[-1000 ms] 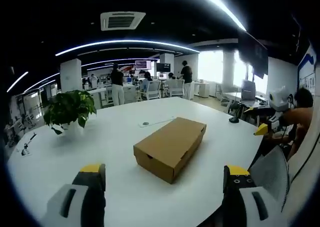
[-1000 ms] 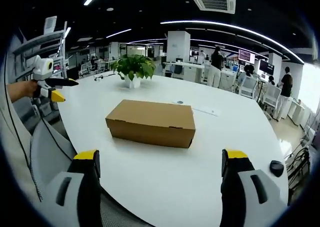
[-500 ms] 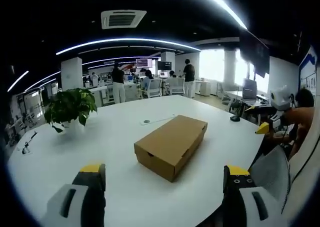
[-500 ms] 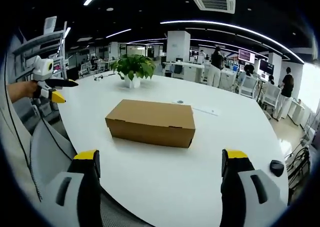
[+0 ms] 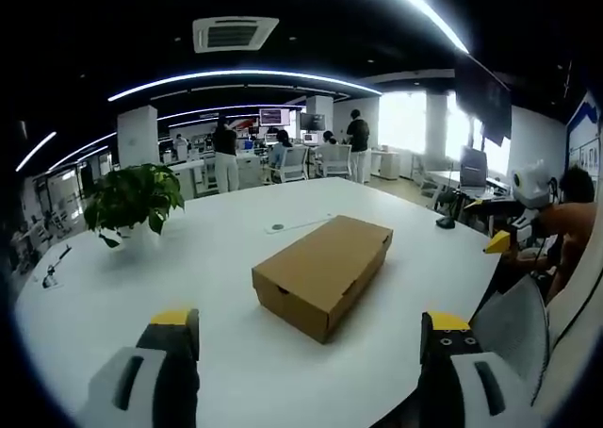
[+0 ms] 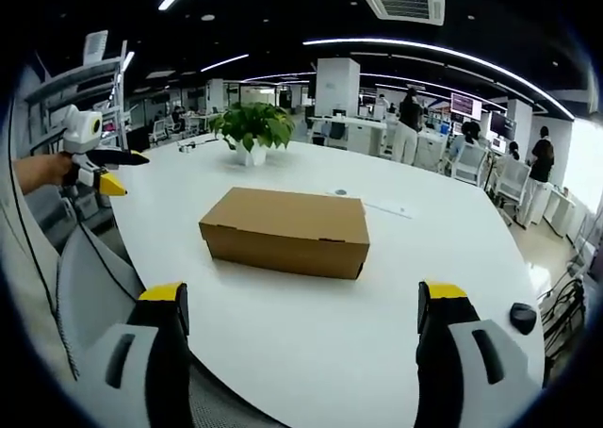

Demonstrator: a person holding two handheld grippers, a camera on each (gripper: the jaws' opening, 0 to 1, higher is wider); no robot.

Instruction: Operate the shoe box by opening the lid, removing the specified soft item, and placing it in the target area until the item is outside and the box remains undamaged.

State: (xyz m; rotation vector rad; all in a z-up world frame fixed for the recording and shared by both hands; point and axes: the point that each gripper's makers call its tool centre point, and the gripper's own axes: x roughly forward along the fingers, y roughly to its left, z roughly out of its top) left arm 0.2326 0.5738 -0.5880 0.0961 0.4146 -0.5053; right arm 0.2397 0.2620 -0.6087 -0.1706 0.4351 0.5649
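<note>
A brown cardboard shoe box (image 5: 323, 272) lies on the white table (image 5: 226, 362) with its lid down; in the right gripper view the shoe box (image 6: 286, 230) sits in the middle. My left gripper (image 5: 306, 329) is open, well short of the box, nothing between its jaws. My right gripper (image 6: 300, 301) is open too, also held back from the box. From the right of the left gripper view comes the right gripper (image 5: 513, 235), and the left gripper (image 6: 92, 164) appears at the left of the right gripper view. The box's contents are hidden.
A potted plant (image 5: 132, 202) stands on the table's far left; the potted plant (image 6: 251, 131) is behind the box in the right gripper view. A paper strip (image 5: 297, 226) lies beyond the box. A grey chair (image 5: 509, 324) stands at the table edge. People stand at desks behind.
</note>
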